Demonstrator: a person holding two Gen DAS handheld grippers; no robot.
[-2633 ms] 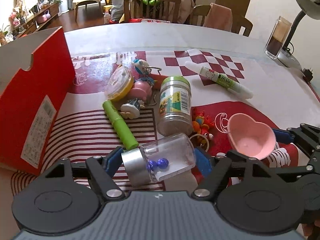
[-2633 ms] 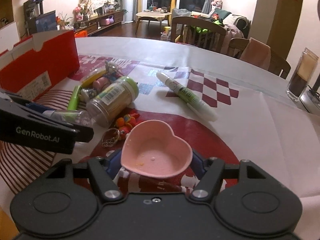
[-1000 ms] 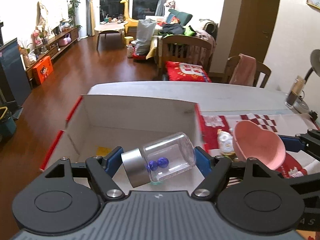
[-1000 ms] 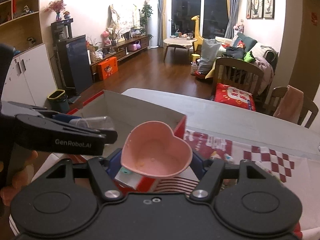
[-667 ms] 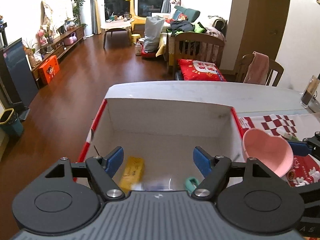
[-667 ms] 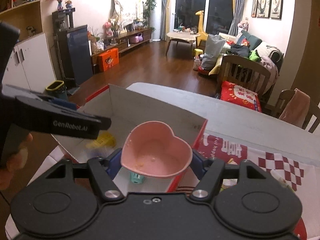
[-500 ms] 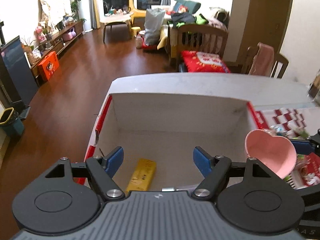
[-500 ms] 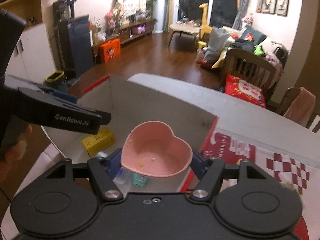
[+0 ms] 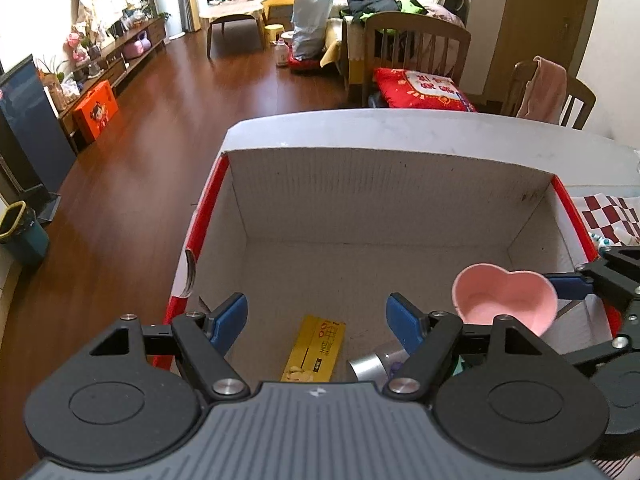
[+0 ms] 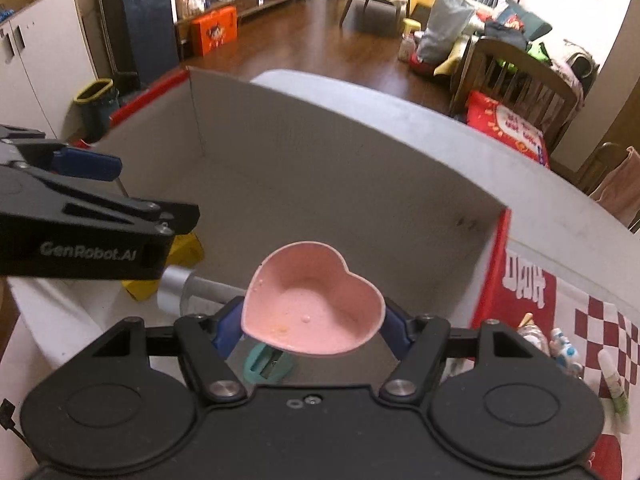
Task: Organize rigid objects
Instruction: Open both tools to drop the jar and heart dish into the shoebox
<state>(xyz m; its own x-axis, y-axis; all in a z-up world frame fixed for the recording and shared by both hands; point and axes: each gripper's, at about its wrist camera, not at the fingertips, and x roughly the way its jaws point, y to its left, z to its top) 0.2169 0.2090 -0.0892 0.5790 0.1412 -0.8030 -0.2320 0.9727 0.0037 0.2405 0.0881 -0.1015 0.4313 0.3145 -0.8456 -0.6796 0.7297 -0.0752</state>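
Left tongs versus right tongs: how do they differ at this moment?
The left tongs stand open and empty above the red cardboard box; the right tongs grip a pink heart-shaped bowl. Both point down into the box, where the yellow packet lies.

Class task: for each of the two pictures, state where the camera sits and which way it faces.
Left wrist: on the empty, open left gripper, looking down into the box; right gripper at right edge.
Right wrist: on the right gripper, clamping the pink heart bowl over the box; left gripper at left.
Shared: box, bowl, yellow packet, silver-capped jar.
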